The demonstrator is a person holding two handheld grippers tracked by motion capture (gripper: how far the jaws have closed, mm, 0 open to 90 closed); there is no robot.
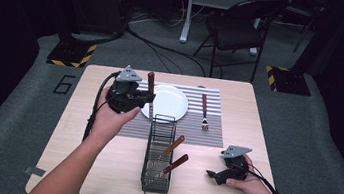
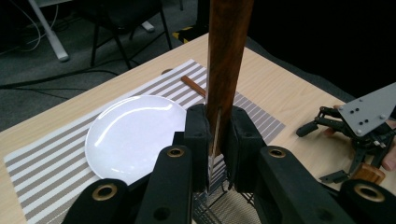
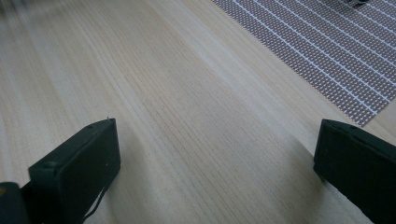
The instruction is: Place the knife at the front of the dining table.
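Note:
My left gripper [image 1: 145, 98] is raised over the left edge of the white plate [image 1: 169, 101], shut on a wooden-handled utensil [image 1: 151, 81] that stands upright with its handle up. In the left gripper view the pads [image 2: 198, 135] clamp the thin metal part just below the brown handle [image 2: 226, 60], above the plate [image 2: 135, 133]. My right gripper [image 1: 224, 173] rests low on the table at the front right, open; its jaws [image 3: 215, 140] stand wide apart over bare wood. The same gripper [image 2: 359, 135] shows at the right of the left gripper view.
A black wire basket [image 1: 155, 175] stands at the front centre with two wooden-handled utensils [image 1: 172, 147] leaning in it. A wooden-handled fork [image 1: 204, 112] lies on the striped placemat [image 1: 210, 132] right of the plate. A folding chair [image 1: 240, 25] stands beyond the table.

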